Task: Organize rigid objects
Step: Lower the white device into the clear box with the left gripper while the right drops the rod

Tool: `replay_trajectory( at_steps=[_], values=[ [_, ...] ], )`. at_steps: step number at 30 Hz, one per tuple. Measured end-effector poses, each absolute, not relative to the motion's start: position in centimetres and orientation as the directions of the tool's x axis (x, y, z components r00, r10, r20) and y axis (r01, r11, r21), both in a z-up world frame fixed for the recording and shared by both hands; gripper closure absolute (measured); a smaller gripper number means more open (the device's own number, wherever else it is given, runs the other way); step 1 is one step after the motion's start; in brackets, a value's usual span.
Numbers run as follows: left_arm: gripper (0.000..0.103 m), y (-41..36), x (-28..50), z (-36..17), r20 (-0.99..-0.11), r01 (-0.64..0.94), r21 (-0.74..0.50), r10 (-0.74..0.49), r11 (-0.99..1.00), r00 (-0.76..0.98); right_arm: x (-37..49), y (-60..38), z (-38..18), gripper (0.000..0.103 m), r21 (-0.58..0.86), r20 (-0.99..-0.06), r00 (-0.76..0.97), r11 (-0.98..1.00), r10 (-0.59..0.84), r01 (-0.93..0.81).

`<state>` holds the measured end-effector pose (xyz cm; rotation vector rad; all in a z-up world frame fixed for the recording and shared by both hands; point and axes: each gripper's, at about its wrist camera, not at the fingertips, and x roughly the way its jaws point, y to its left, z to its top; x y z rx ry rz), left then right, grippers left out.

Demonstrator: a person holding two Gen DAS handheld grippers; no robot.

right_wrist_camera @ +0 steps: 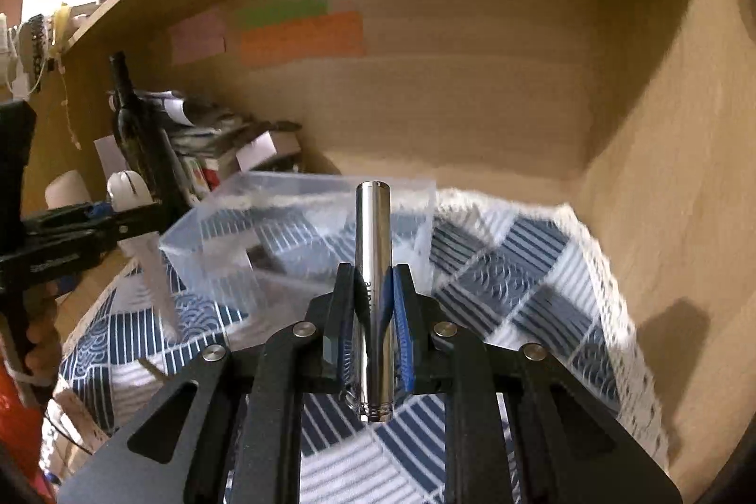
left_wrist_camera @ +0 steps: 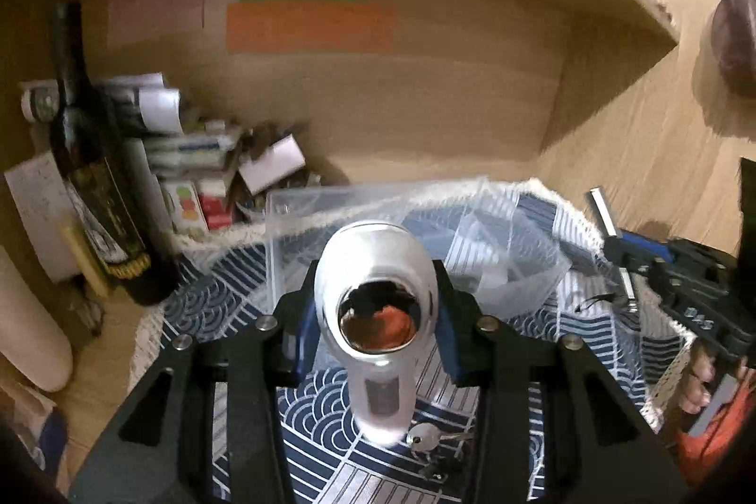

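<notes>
My left gripper (left_wrist_camera: pixel 375 315) is shut on a white handheld device (left_wrist_camera: pixel 373 268) with a round mirrored face, which it holds above the blue-and-white patterned cloth (left_wrist_camera: pixel 330 414). In the right wrist view, the right gripper (right_wrist_camera: pixel 373 301) is shut on a slim silver metal cylinder (right_wrist_camera: pixel 373 239) that stands upright between the blue pads. A clear plastic box (left_wrist_camera: pixel 302 211) (right_wrist_camera: pixel 227 239) sits open on the cloth just beyond both grippers. Each view shows the other gripper off to its side: the right gripper (left_wrist_camera: pixel 614 244) and the left gripper (right_wrist_camera: pixel 137 220).
A dark wine bottle (left_wrist_camera: pixel 90 173) and a pile of small boxes and papers (left_wrist_camera: pixel 203 159) fill the left back corner of the wooden alcove. A key (left_wrist_camera: pixel 425 440) lies on the cloth below the white device. Orange and green notes (left_wrist_camera: pixel 307 27) are stuck on the back wall.
</notes>
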<state>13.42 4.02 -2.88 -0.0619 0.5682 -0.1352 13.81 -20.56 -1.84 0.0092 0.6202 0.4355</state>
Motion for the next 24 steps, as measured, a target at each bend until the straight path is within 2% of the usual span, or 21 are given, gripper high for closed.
replay_trajectory(
  at_steps=[4, 12, 18, 24],
  values=[
    [0.062, 4.5, 13.2, -0.6, -0.497, 0.117, -0.117, -0.16, 0.986, 0.853, 15.1, -19.7, -0.8, 0.089, 0.116, -0.542, 0.73, 0.898, 0.415, -0.424],
    [0.062, 5.9, 14.7, 2.4, -0.419, 0.059, -0.1, -0.095, 0.993, 0.903, 17.8, -18.7, 1.2, 0.089, 0.097, -0.509, 0.736, 0.88, 0.446, -0.465],
    [0.062, 6.3, 17.5, 2.3, -0.419, 0.014, -0.075, -0.044, 0.997, 0.907, 20.0, -16.9, 1.4, 0.089, 0.072, -0.511, 0.728, 0.867, 0.457, -0.494],
    [0.062, 6.0, 21.4, -0.6, -0.499, 0.015, -0.036, -0.031, 0.999, 0.866, 22.9, -14.2, -0.5, 0.089, 0.069, -0.572, 0.671, 0.842, 0.473, -0.535]
  ],
)
